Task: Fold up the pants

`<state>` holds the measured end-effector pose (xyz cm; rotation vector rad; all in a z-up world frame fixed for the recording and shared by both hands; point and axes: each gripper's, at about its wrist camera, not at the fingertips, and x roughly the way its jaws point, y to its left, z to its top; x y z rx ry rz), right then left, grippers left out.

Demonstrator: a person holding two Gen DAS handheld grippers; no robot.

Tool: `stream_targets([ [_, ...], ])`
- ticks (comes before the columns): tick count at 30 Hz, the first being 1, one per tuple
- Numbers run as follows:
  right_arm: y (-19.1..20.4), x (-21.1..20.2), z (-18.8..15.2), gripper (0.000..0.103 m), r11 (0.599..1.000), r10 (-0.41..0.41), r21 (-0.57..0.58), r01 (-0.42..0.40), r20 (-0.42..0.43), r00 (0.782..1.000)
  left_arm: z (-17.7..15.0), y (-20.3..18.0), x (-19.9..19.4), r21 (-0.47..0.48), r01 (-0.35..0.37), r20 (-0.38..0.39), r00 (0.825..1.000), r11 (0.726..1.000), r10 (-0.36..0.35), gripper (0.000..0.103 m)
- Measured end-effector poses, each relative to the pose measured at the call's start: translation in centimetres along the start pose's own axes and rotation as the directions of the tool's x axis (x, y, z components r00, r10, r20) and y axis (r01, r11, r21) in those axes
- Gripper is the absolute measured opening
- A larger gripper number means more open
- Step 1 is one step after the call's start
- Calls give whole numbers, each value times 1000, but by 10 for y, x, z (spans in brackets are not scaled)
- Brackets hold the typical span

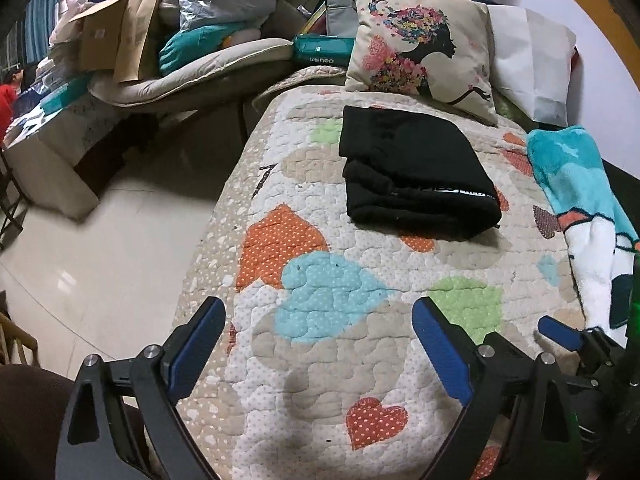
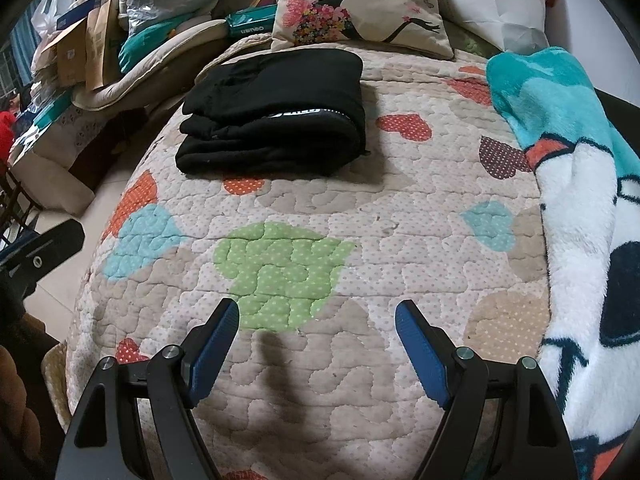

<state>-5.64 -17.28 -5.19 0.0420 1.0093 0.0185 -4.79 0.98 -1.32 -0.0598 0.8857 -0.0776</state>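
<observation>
Black folded pants (image 2: pixel 276 112) lie crosswise on the quilt (image 2: pixel 360 216), both grippers (image 1: pixel 320 320) (image 2: pixel 316 320) wide open, empty.

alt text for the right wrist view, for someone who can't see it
Folded black pants lie on a heart-patterned quilt, in front of a printed cushion. The right gripper hangs open and empty over the quilt; a teal and white blanket lies at right.

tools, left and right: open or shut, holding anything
Left tool: open, holding nothing, above the quilt.
Right tool: open, holding nothing; the folded black pants lie apart from both.
</observation>
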Motion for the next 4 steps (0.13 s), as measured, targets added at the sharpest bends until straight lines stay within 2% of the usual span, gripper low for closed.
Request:
stream_targets([
  [4, 1, 0, 0, 85, 1000, -1, -1, 0, -1, 1000, 0, -2, 0, 7, -14, 2, 1000, 1000, 14, 94],
])
